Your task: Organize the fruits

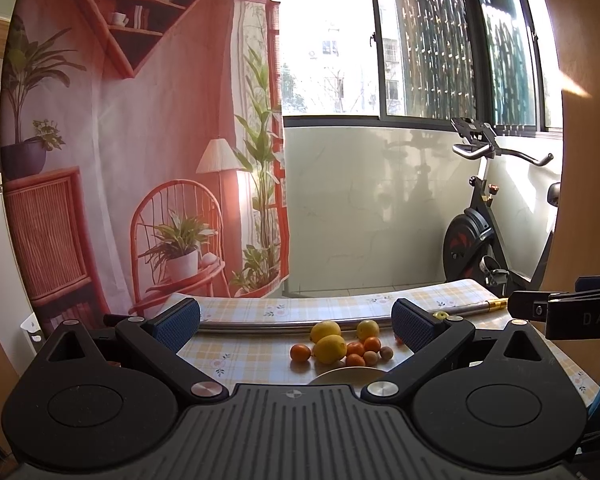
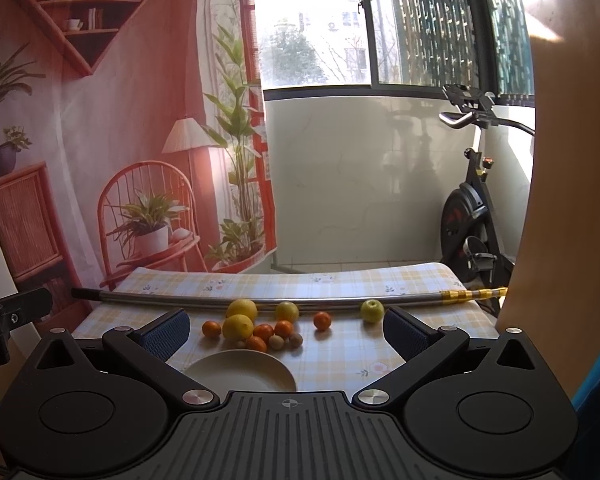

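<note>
Loose fruit lies on the checked tablecloth: yellow lemons (image 2: 239,326) (image 1: 330,349), several small oranges (image 2: 264,332) (image 1: 355,348), two brown round fruits (image 2: 277,342) (image 1: 371,357), one orange apart (image 2: 322,320) and a green apple (image 2: 372,310) to the right. A white plate (image 2: 240,372) (image 1: 346,376) sits nearest me, with nothing on it. My left gripper (image 1: 296,322) is open, held above and short of the fruit cluster. My right gripper (image 2: 286,330) is open too, hovering over the plate and fruit. Nothing is between either pair of fingers.
A long metal rod (image 2: 260,299) (image 1: 300,326) with a gold-taped end lies across the table behind the fruit. An exercise bike (image 2: 472,200) stands past the table's right end. A printed backdrop (image 2: 100,140) hangs at the left. The other gripper (image 1: 564,312) shows at the right edge.
</note>
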`<state>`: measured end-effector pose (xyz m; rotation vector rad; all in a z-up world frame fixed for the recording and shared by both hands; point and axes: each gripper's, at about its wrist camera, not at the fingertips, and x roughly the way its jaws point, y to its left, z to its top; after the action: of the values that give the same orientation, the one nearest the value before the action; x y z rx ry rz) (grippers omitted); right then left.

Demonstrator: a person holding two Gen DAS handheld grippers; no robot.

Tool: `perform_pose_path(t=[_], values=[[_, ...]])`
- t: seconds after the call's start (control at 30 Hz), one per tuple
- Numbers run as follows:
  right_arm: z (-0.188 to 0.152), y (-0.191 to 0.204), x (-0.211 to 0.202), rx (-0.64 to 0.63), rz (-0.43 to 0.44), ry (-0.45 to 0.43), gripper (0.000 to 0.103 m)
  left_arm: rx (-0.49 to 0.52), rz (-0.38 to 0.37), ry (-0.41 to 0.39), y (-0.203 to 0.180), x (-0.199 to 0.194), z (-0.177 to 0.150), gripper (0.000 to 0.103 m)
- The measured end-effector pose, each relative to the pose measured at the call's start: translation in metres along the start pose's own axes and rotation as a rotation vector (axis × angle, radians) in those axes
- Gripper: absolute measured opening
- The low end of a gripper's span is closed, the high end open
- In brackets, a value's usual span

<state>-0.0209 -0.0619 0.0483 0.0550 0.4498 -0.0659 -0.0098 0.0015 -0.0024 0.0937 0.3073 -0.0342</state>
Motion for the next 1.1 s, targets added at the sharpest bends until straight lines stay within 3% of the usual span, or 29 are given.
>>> perform_pose_path(t=[1.1], values=[[0.0025, -0.0016, -0.0025, 0.002, -0.001, -0.004, 0.103, -0.005, -0.005, 0.006, 0.0019, -0.0003, 0.0008, 0.103]])
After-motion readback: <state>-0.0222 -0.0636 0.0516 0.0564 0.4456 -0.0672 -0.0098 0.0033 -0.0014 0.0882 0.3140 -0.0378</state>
